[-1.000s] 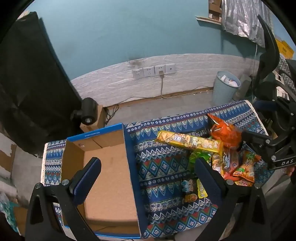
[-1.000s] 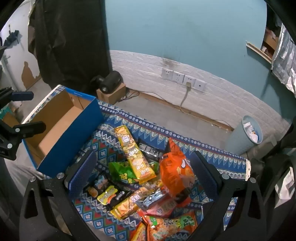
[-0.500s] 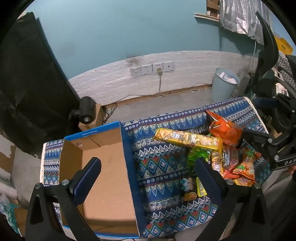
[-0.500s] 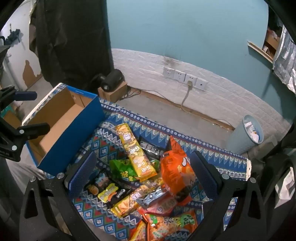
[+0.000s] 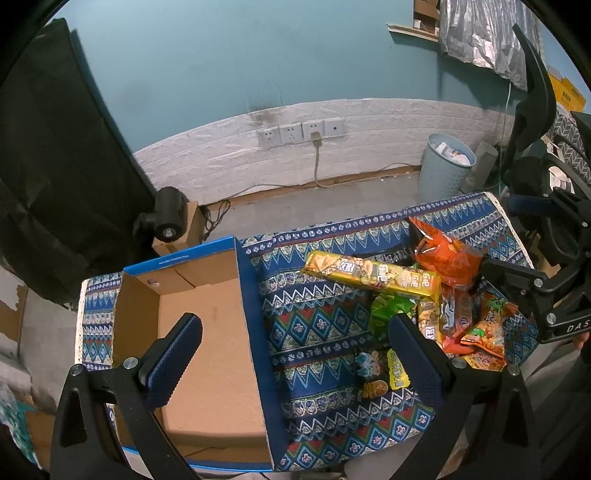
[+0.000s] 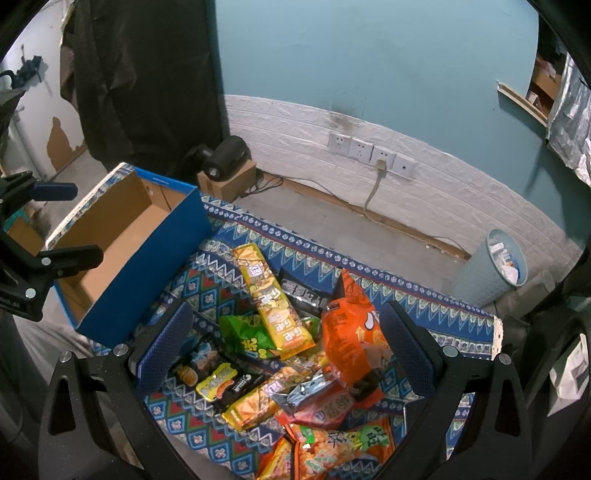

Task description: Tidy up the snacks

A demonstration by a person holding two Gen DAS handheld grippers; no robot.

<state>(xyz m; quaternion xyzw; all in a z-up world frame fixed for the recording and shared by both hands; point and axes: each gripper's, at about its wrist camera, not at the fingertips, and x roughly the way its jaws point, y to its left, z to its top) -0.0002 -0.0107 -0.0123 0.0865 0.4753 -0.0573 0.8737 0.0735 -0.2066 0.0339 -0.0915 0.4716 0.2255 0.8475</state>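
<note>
Right wrist view: right gripper (image 6: 284, 349) had drifted slightly over the snack pile, released and empty; left gripper (image 5: 295, 354) released too; blue cardboard box (image 6: 147, 258) unfilled, sorting not begun.

Dim, cool indoor light, soft shadows, no harsh glare (foil sheet (image 5: 484, 33) top right catches some). Heavy fisheye bend and black vignette at corners; centre sharp, edges slightly soft
</note>
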